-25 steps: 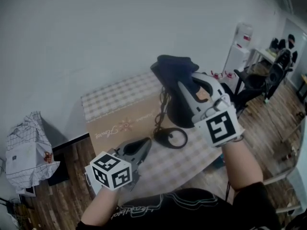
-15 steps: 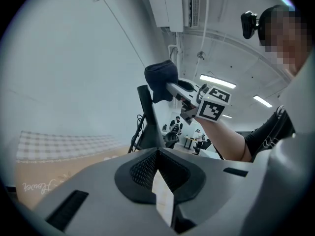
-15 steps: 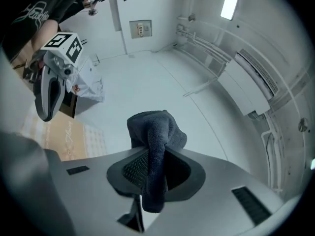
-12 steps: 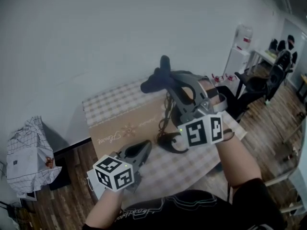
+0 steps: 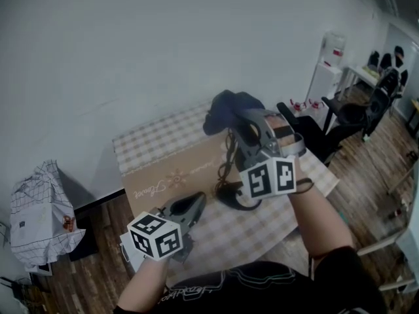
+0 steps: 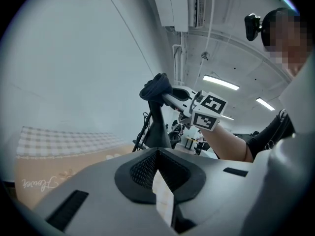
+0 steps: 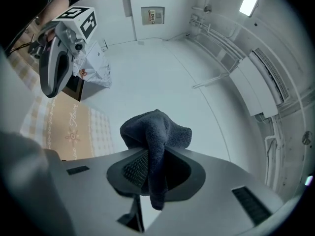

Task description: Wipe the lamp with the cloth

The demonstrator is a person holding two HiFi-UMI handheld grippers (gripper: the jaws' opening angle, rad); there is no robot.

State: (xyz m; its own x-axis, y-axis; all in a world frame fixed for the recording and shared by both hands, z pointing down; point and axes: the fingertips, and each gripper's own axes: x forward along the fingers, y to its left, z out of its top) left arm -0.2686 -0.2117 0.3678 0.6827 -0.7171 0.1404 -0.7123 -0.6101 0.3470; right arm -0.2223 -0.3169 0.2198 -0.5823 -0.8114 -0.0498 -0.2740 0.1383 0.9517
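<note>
The black lamp (image 5: pixel 230 191) stands on the checked table (image 5: pixel 147 142), its round base and thin stem showing below my right gripper (image 5: pixel 230 114). That gripper is raised over the lamp's top and is shut on a dark blue cloth (image 5: pixel 226 103), which bunches out past the fingertips. In the right gripper view the cloth (image 7: pixel 155 132) hangs folded between the jaws. My left gripper (image 5: pixel 194 203) hovers low at the table's near left, shut with nothing in it. From the left gripper view the lamp (image 6: pixel 157 129) rises ahead with the cloth (image 6: pixel 156 87) at its top.
A brown runner (image 5: pixel 170 172) with print lies on the table. A white bag (image 5: pixel 39 208) sits on the wood floor at left. Black chairs (image 5: pixel 353 113) and a white dispenser (image 5: pixel 330 54) stand at right. A plain wall is close behind the table.
My right gripper has swung left with the cloth, lifted it off the lamp's top half a second ago, then brought it back down a little. The left gripper has barely moved.
</note>
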